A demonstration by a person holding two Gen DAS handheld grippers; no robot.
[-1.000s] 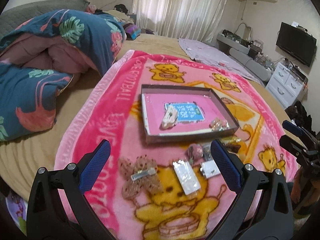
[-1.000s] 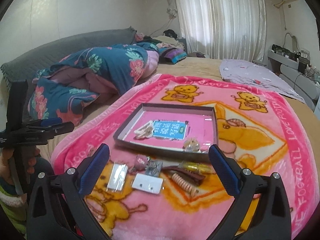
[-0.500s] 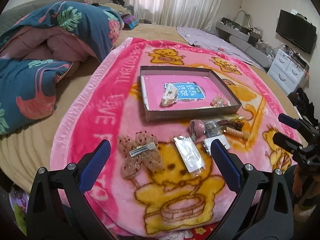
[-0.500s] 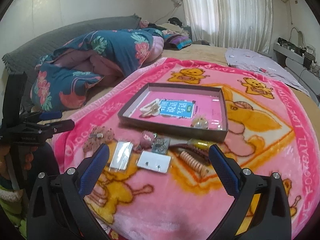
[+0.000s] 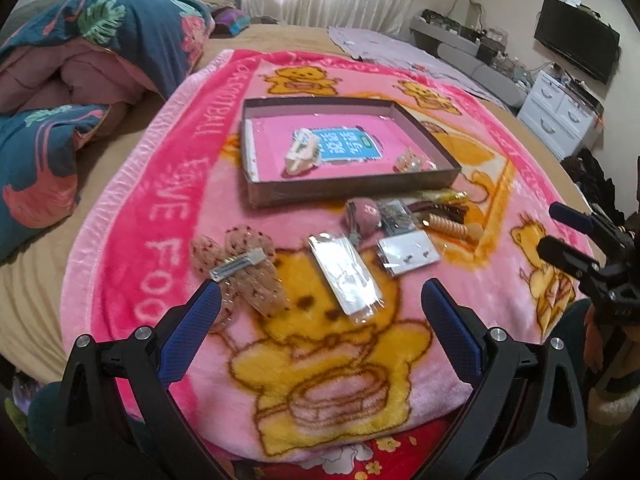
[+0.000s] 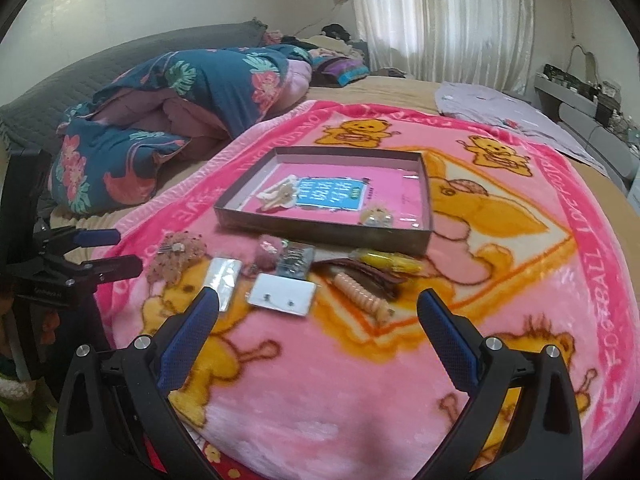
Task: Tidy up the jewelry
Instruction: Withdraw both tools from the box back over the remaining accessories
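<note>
Left gripper (image 5: 320,300): jaws spread wide, nothing between them, hovering above the near part of the pink blanket (image 5: 160,216). Right gripper (image 6: 318,308): likewise spread wide and empty, above the same blanket's near edge.

Landmark: shallow brown tray (image 5: 280,192) with a pink floor, lying flat on the blanket.

Inside the tray:
- blue printed card (image 5: 348,146), flat at the middle of the floor;
- cream hair clip (image 5: 302,156), touching the card's left edge;
- small pale sparkly piece (image 5: 410,162), in the near right corner.

On the blanket, in front of the tray's near wall:
- pink fuzzy bow clip (image 5: 240,268) with a silver metal bar on top, well to the left of the tray's near left corner and closest to the left gripper;
- clear plastic packet (image 5: 346,276), in front of the wall's middle, lying slanted;
- white earring card (image 5: 408,254) with small studs, just right of the packet;
- pink pompom piece (image 5: 366,212), just in front of the wall;
- small dark packet (image 5: 394,216), touching the pompom's right side;
- peach spiral hair tie (image 5: 450,228), before the near right corner;
- dark brown clip (image 5: 444,210), against the spiral tie;
- yellow wrapped item (image 5: 444,196), nearest the wall on that side.

Beyond the tray, to its left: a dark floral quilt (image 5: 100,40), bunched on the bed.
</note>
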